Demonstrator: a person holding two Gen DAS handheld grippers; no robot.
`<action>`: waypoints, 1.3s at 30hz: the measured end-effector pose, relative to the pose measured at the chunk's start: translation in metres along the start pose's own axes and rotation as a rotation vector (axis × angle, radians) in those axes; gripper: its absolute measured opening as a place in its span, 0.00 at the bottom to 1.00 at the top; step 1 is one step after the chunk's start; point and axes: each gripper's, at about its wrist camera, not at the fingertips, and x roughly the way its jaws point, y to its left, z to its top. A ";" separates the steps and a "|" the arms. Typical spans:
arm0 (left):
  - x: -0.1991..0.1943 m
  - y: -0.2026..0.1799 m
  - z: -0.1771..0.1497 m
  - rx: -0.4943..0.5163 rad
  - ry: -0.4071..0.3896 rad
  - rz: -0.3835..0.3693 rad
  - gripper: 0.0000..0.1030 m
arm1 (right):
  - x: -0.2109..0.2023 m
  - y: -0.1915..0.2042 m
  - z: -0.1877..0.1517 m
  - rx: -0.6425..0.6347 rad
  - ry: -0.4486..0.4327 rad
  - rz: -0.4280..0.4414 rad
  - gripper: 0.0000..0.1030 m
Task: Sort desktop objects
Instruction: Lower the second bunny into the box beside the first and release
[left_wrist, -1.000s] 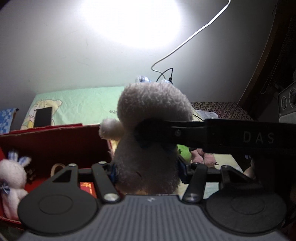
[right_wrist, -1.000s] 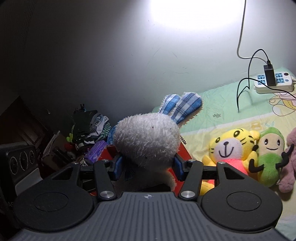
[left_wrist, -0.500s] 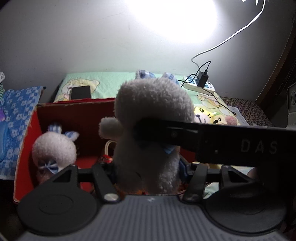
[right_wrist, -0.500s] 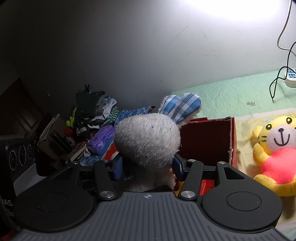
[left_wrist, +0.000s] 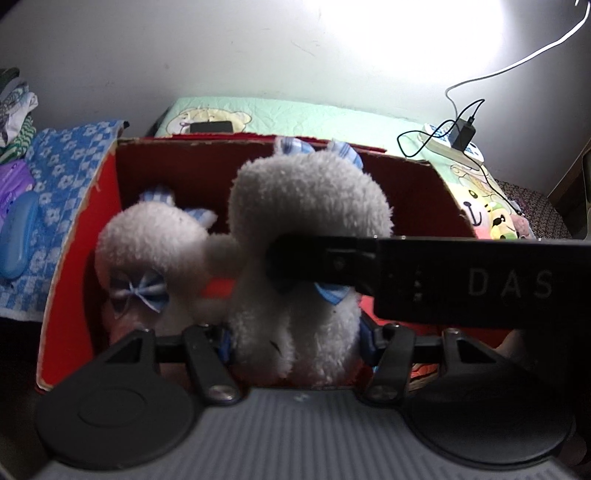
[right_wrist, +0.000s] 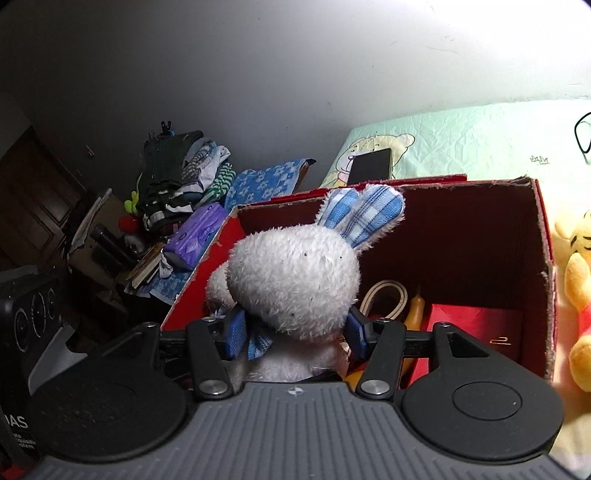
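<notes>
White plush bunny (left_wrist: 306, 206), centre frame, hangs over the open red cardboard box (left_wrist: 74, 258). Left gripper (left_wrist: 295, 332) clamps its body. Right gripper (right_wrist: 295, 325) pinches it at the neck, its arm crossing the left view from the right. Step looks like the drop-off into the box. Next move probably calls for lowering into the free floor right of the second bunny (left_wrist: 147, 251), lower left, then releasing both claws. The box sits on a green bear-print quilt (left_wrist: 314, 118) with a phone (left_wrist: 211, 127) upper left and a power strip (left_wrist: 454, 147) upper right. Yellow tiger plush (right_wrist: 580, 280) at right edge. Clothes pile (right_wrist: 184, 173) against the white wall.
</notes>
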 end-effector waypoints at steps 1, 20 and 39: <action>0.003 0.003 0.000 -0.015 0.012 0.000 0.58 | 0.003 0.000 0.000 -0.005 0.012 -0.002 0.55; 0.021 0.009 -0.001 -0.020 0.108 0.072 0.62 | 0.037 -0.008 -0.003 0.043 0.126 -0.019 0.56; 0.023 0.009 0.000 -0.027 0.136 0.088 0.65 | 0.043 -0.006 -0.003 0.026 0.141 -0.049 0.57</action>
